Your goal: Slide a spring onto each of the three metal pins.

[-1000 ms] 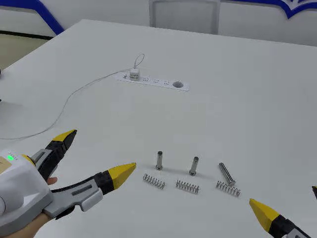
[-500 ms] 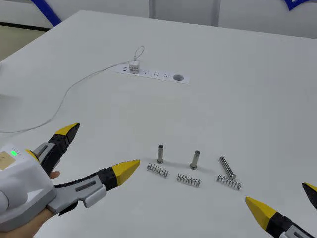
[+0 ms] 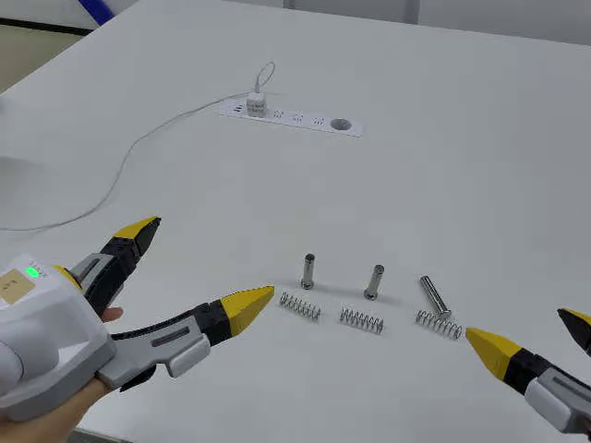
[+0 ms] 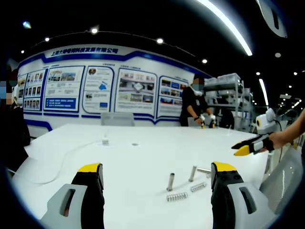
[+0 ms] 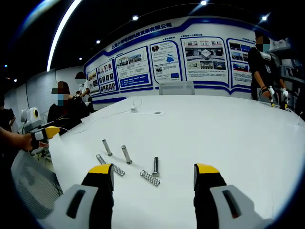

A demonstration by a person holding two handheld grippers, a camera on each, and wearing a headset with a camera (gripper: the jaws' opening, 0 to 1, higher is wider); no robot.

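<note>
A white table (image 3: 480,166) is seen from above in the head view. The blue-trimmed wall panels (image 4: 100,88) and a standing person (image 4: 193,105) beyond it are shown by the gripper views. The left gripper (image 3: 196,264) is held low at the near left in a hand (image 3: 51,423), its jaws spread wide and pointed toward the work. The right gripper (image 3: 524,329) is held at the near right, jaws likewise apart, with nothing between them. A power strip (image 3: 291,117) is laid far back on the table. Between the grippers, the left pin (image 3: 308,271) and middle pin (image 3: 374,281) are stood upright, while the right pin (image 3: 434,295) appears to lie on its side. A spring is laid just before each pin: left spring (image 3: 300,306), middle spring (image 3: 361,320), right spring (image 3: 439,324).
</note>
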